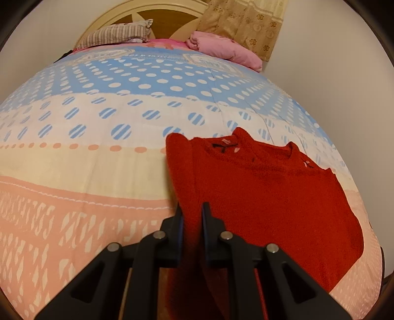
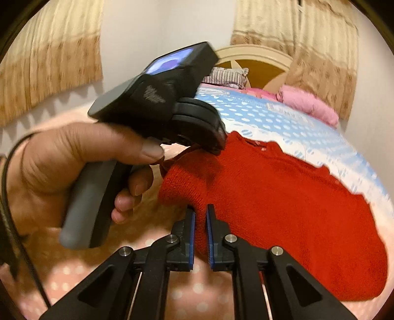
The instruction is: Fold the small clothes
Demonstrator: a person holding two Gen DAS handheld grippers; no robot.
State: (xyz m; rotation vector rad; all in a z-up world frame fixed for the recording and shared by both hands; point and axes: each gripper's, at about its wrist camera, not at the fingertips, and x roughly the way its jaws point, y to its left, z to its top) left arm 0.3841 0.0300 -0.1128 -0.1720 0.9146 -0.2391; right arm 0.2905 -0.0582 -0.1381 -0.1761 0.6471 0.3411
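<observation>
A small red knitted sweater [image 1: 266, 187] lies on the bed, its neck away from me. My left gripper [image 1: 191, 211] is shut on a raised fold of the sweater's left side, and the cloth hangs between the jaws. In the right wrist view the sweater [image 2: 283, 209] spreads to the right. My right gripper [image 2: 200, 216] is shut on the sweater's near left edge. The left gripper's body [image 2: 167, 98], held by a hand [image 2: 73, 162], is at the sweater's far left corner; its fingertips are hidden there.
The bed cover [image 1: 98, 152] has blue dotted, cream and pink bands. A striped pillow [image 1: 118, 34] and a pink folded blanket [image 1: 221, 46] lie by the headboard [image 1: 157, 14]. Curtains [image 2: 49, 66] hang on the walls. A black cable [image 2: 9, 197] runs by the wrist.
</observation>
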